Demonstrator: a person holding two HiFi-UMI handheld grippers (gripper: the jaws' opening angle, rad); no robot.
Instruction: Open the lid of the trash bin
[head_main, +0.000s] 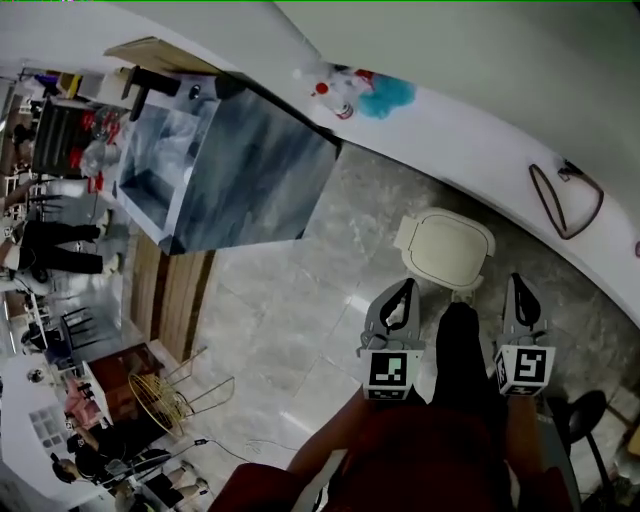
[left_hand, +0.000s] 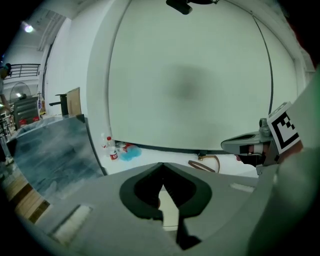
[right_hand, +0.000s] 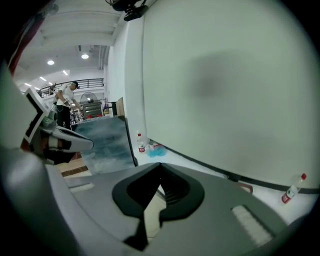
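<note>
Nearest me, both hand-held grippers hung low over the pale tiled floor (head_main: 270, 320), one either side of a dark trouser leg (head_main: 460, 350). The left hand-held gripper (head_main: 407, 285) (left_hand: 161, 164) had its jaws closed tip to tip with nothing held. The right hand-held gripper (head_main: 517, 280) (right_hand: 160, 164) was closed the same way and also empty. Each gripper view caught the other tool at its edge.

Just beyond the tips stood the trash bin (head_main: 445, 245), on the floor close to the base of the wall (left_hand: 190, 85). Its cream lid was down flat, so I could not see what was inside. Neither gripper touched it. Through the slot behind each pair of jaws a cream strip showed, which I took for that lid.

To the right of the bin, a brown strap loop (head_main: 565, 200) (left_hand: 205, 164) lay along the white ledge at the wall's foot. Further left along the same ledge stood clear bottles with red labels (head_main: 325, 90) (left_hand: 111, 148) (right_hand: 141, 143), with a blue bundle (head_main: 385, 95) (left_hand: 127, 152) (right_hand: 156, 150) just beside them. I could not tell how full the bottles were.

Left of those rose a grey bench (head_main: 230, 170) (left_hand: 55, 150) (right_hand: 107, 135). A wire basket (head_main: 160, 400) lay on the floor well to the left; its contents were too small to read.
</note>
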